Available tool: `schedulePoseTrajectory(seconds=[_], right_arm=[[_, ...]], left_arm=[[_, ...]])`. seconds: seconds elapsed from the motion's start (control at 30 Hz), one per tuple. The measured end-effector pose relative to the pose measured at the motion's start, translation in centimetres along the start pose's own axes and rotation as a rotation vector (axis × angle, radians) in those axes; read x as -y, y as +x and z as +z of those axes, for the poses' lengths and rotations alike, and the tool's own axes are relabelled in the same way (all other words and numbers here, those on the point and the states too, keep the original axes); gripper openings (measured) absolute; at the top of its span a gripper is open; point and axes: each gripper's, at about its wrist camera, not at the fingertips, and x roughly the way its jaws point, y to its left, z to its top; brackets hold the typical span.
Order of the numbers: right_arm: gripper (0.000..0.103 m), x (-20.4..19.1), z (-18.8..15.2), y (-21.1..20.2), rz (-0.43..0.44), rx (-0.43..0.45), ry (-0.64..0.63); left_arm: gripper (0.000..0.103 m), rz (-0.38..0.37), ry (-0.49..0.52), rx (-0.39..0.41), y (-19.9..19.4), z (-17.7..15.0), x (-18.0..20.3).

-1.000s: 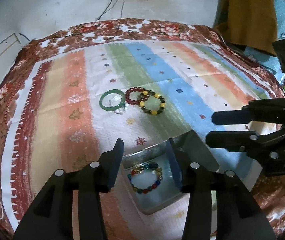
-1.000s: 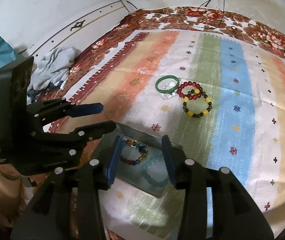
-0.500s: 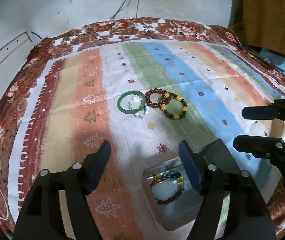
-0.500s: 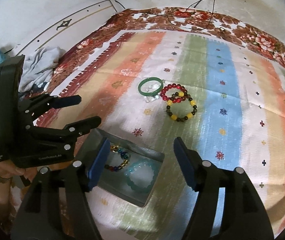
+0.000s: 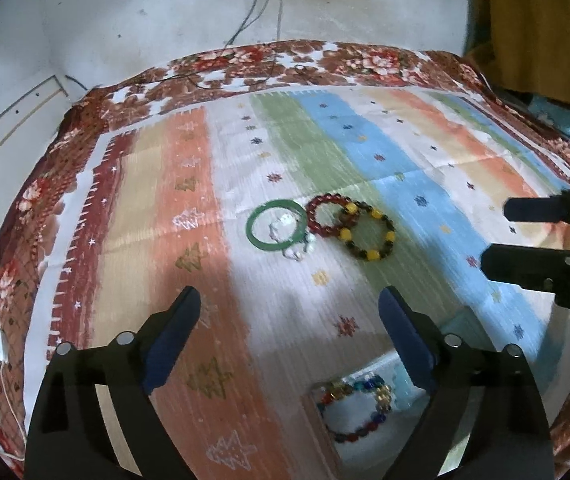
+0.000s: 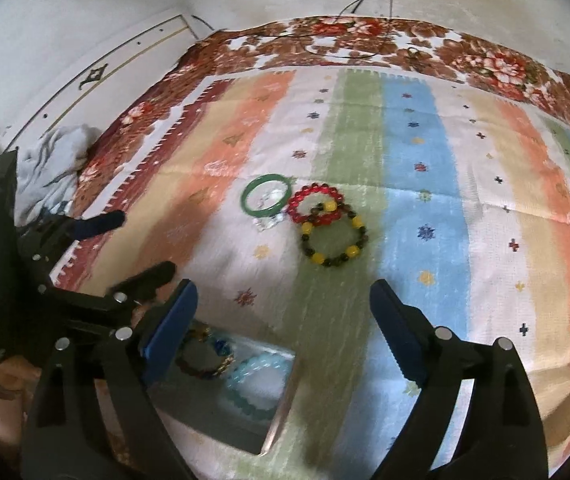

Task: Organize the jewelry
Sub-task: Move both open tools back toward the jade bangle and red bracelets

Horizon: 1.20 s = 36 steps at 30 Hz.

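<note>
A green bangle [image 5: 276, 227] [image 6: 266, 199], a red bead bracelet [image 5: 327, 215] [image 6: 313, 204] and a yellow-and-dark bead bracelet [image 5: 369, 236] [image 6: 333, 240] lie together mid-cloth, with a small clear trinket [image 5: 293, 253] by the bangle. A metal tray [image 6: 245, 412] [image 5: 401, 384] near the front holds a multicoloured bead bracelet [image 5: 355, 408] [image 6: 205, 356] and a pale blue one [image 6: 255, 384]. My left gripper [image 5: 289, 316] is open and empty, hovering short of the loose bracelets. My right gripper [image 6: 283, 308] is open and empty, above the tray's far edge.
A striped cloth [image 5: 365, 152] covers a floral bedspread [image 6: 485, 60]. Grey clothes [image 6: 51, 160] lie at the left edge. A mustard cloth [image 5: 533, 28] hangs at the back right. Cables [image 5: 261, 12] run down the wall.
Both grippers have opened wide and drawn back from the tray, moving up and toward the loose bracelets. The bracelets in the tray stay put.
</note>
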Motion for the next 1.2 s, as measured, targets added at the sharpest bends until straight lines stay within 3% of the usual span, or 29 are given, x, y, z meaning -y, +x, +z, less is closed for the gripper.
schedulePoseTrajectory(seconds=[0.33, 0.7, 0.87, 1.2], right_arm=[[0.088, 2.1, 1.6, 1.7, -0.059, -0.01, 0.024], [0.089, 3.5, 2.7, 4.2, -0.05, -0.071, 0.056], [0.093, 4.1, 3.3, 5.1, -0.046, -0.084, 0.072], [0.098, 4.6, 4.1, 6.9, -0.07, -0.113, 0.069]], left_arm=[[0.093, 0.013, -0.072, -0.016, 2.3, 1.7, -2.4], [0.094, 0.008, -0.143, -0.079, 5.5, 3.0, -4.7], [0.094, -0.04, -0.234, -0.132, 6.8, 3.3, -6.1], [0.094, -0.014, -0.216, -0.156, 8.7, 4.1, -6.5]])
